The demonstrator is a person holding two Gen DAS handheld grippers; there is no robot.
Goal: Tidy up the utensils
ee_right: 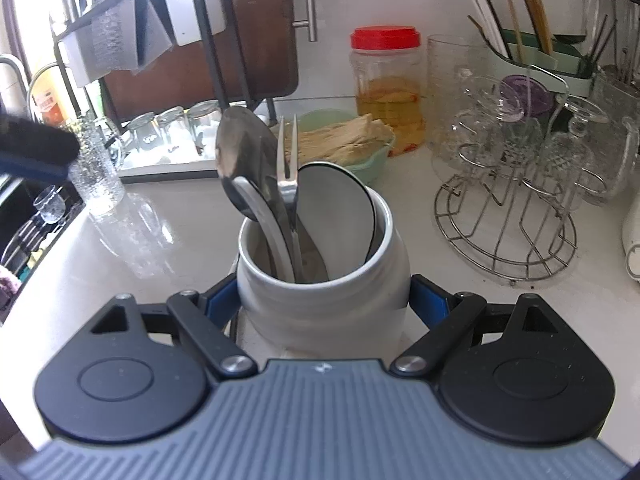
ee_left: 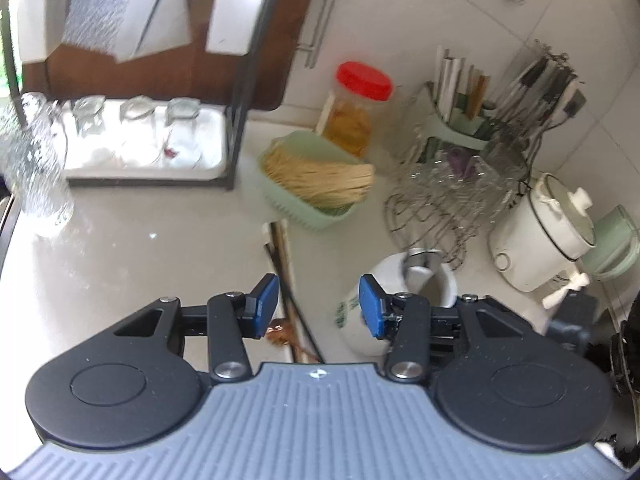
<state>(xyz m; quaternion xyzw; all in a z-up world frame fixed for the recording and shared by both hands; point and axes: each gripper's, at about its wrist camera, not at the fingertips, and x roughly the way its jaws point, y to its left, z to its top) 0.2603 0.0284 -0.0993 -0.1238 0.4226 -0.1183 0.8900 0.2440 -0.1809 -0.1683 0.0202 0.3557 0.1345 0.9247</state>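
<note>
L gripper [ee_left: 318, 306]: your fingers [ee_left: 266, 306] stand apart, released, nothing between the pads. They sit over the loose utensils [ee_left: 286, 280] lying on the surface [ee_left: 132, 264], just left of the jar [ee_left: 400, 304]. Judgement: you are lined up to collect the next piece for the jar. The pile reads as a few long dark sticks, prob. chopsticks, plus one brownish piece at the near end; blur prevents an exact count.

R gripper [ee_right: 324, 304]: your fingers [ee_right: 222, 300] are clamped on both sides of the white jar, grasping its body low down. Judgement: this steadies the jar so it does not tip or slide while pieces go in one-handed.

Contents of jar, counted in R wrist view: 1 large spoon [ee_right: 240, 152], 1 two-tine fork [ee_right: 287, 160], 1 flat round-ended tool [ee_right: 336, 208], and 1 more pale curved handle beside the spoon. All stand heads up, leaning on the rim. Approx. 4 pcs stowed; more remain on the surface, so the task looks part done.

Surroundings, outward: 1 green basket [ee_left: 312, 184] of pale strands behind the pile; 1 red-lid jar [ee_right: 386, 88]; 1 wire rack [ee_right: 508, 216] with glass cups; 1 green caddy [ee_right: 532, 56] with upright sticks; 4 upturned glasses [ee_left: 136, 120] on the tray at back left.

Risk: the sticks lie close together and near the jar; a wide grab may take several or nudge the jar.
</note>
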